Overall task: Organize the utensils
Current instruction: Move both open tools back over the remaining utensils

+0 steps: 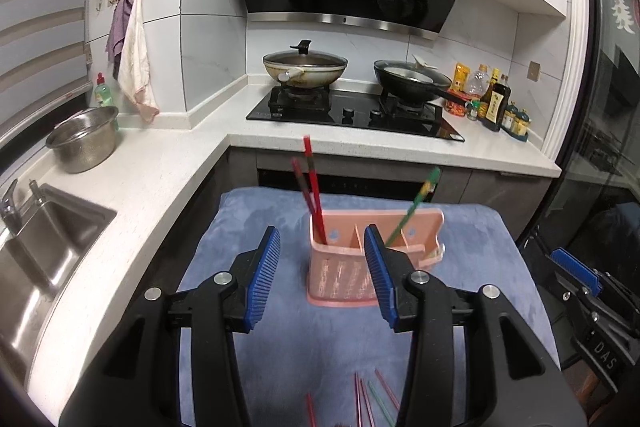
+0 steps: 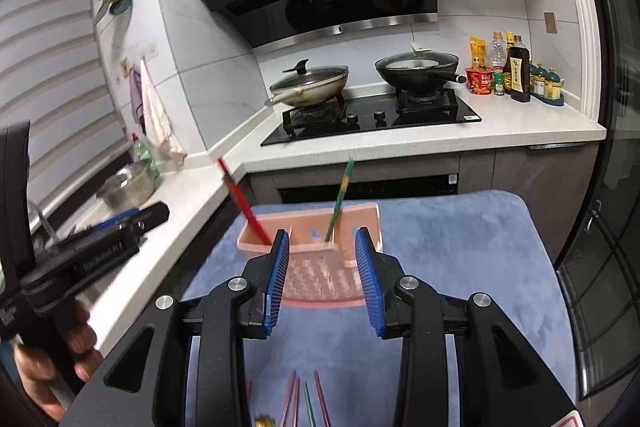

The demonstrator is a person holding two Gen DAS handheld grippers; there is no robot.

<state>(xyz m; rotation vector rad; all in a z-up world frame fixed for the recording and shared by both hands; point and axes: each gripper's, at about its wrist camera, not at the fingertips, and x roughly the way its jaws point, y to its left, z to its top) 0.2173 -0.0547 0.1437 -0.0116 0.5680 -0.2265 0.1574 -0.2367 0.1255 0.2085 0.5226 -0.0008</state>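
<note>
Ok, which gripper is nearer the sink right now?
Left. The left gripper is on the side of the blue mat by the sink; the right gripper is toward the mat's opposite edge, with the pink holder ahead of both.

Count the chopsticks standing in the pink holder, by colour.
Red chopsticks: 2
Green chopstick: 1
Total: 3, all upright in the pink holder

Holder (image 1: 352, 267): matt pink plastic, slotted front. Mat (image 1: 472, 239): soft blue plush cloth. Counter (image 1: 160, 163): speckled white stone, smooth. Sink (image 1: 52, 247), pot (image 1: 84, 141): brushed steel. Hob (image 1: 356, 113): glossy black glass.
</note>
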